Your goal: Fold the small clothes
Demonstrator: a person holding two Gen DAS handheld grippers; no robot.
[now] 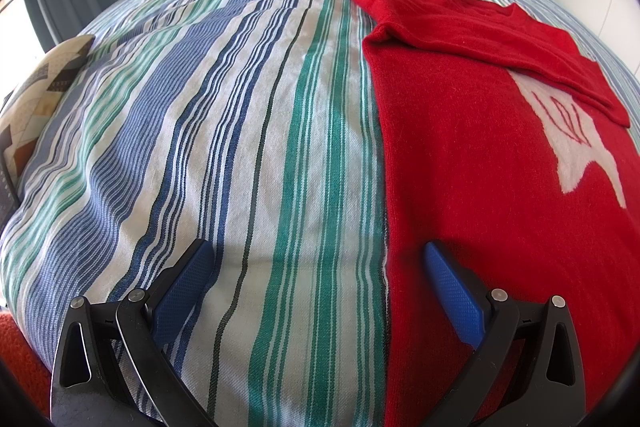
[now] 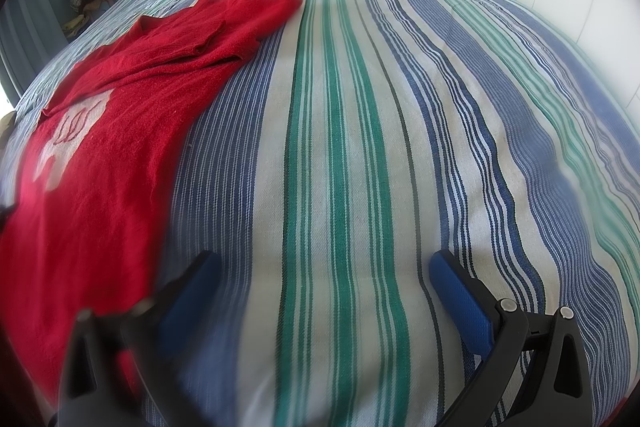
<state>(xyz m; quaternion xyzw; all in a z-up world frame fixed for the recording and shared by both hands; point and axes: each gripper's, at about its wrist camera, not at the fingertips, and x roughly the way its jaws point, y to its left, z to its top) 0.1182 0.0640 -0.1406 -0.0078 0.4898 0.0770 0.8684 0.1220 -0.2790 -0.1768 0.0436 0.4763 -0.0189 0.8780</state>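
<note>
Both the left gripper [image 1: 318, 291] and the right gripper [image 2: 324, 297] stand wide apart and empty; the red sweater [image 1: 480, 155] lies flat between them, under the left's right finger. A careless pinch could snag the striped bedspread [image 2: 360, 147] too. Only the left view shows the patterned cushion [image 1: 44, 87] far left.

The left tongs [image 1: 318, 267] are spread wide, both blue-padded fingers [image 1: 454, 301] angled outward from the black linkage arms, with nothing held between them. The right tongs [image 2: 324, 273] are likewise spread wide and hold nothing; the right-hand finger is sharp in the right wrist view, while the left-hand finger is blurred. Both tongs point forward at a low angle. No hand or sleeve is visible in either view.
</note>
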